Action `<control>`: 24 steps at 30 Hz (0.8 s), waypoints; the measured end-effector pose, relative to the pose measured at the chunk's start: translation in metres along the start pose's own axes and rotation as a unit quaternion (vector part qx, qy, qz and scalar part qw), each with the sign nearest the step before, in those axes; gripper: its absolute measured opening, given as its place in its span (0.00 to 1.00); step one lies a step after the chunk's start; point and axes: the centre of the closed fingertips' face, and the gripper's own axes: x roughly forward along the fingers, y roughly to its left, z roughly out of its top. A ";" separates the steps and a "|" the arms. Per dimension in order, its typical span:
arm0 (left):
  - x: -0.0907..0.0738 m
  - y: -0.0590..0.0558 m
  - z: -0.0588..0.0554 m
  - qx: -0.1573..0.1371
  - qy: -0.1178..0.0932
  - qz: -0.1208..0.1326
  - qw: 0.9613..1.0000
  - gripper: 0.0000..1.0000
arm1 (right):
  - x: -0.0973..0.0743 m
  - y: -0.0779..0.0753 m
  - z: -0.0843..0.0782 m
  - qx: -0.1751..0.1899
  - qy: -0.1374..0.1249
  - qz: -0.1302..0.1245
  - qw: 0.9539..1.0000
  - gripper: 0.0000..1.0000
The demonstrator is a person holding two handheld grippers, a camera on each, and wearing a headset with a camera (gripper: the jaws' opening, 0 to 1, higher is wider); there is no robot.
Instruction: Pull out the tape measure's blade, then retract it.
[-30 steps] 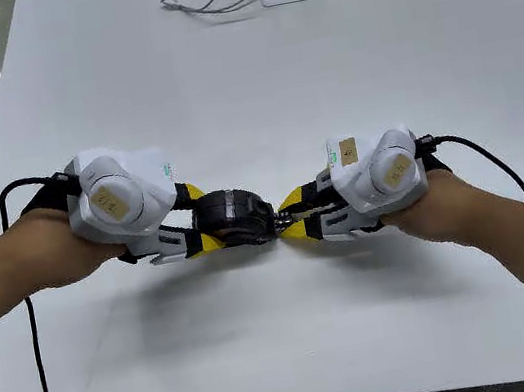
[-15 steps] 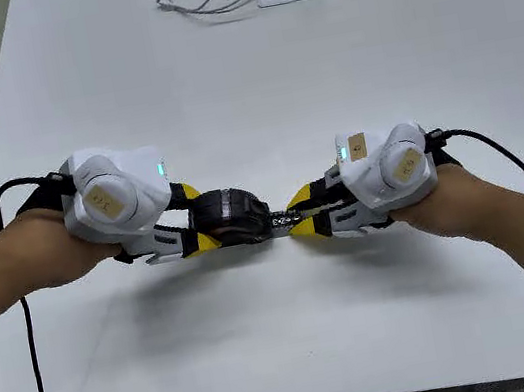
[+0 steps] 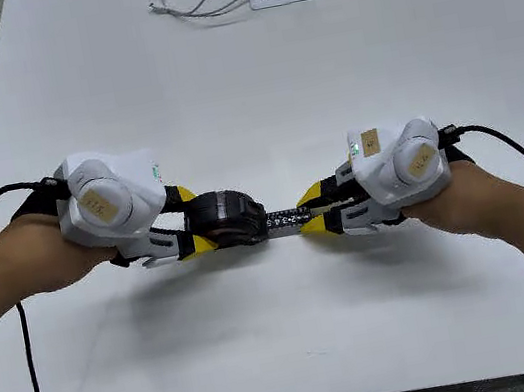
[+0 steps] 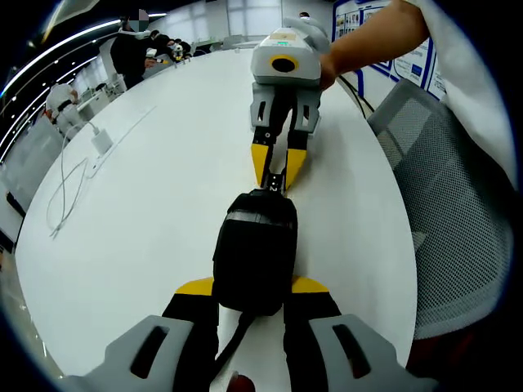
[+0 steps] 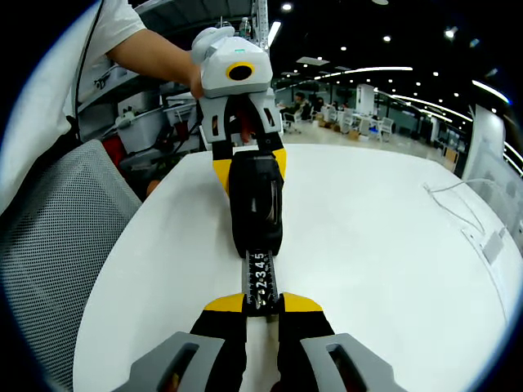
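Left tongs (image 3: 195, 220) clamp tape measure (image 3: 231, 219) body; right tongs (image 3: 313, 210) pinch blade (image 3: 284, 219) tip, short length exposed between.

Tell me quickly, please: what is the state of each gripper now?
Left gripper: shut on the tape measure, holding its black case.
Right gripper: shut on the blade, which is partly pulled out.

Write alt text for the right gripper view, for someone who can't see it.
The right gripper is shut on the tip of a tape measure's blade; a short numbered stretch of it runs out of the black case. The left gripper, opposite, clamps that case over a white table.
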 end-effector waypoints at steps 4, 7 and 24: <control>0.000 0.000 0.000 -0.001 -0.002 0.001 1.000 0.25 | -0.004 -0.001 -0.004 0.001 0.003 -0.001 1.000 0.10; 0.001 0.001 0.000 -0.001 -0.001 0.000 1.000 0.25 | -0.008 -0.002 -0.007 0.001 0.005 -0.003 1.000 0.10; 0.002 0.001 0.000 -0.002 -0.003 0.001 1.000 0.25 | -0.025 -0.006 -0.021 0.010 0.014 -0.015 1.000 0.10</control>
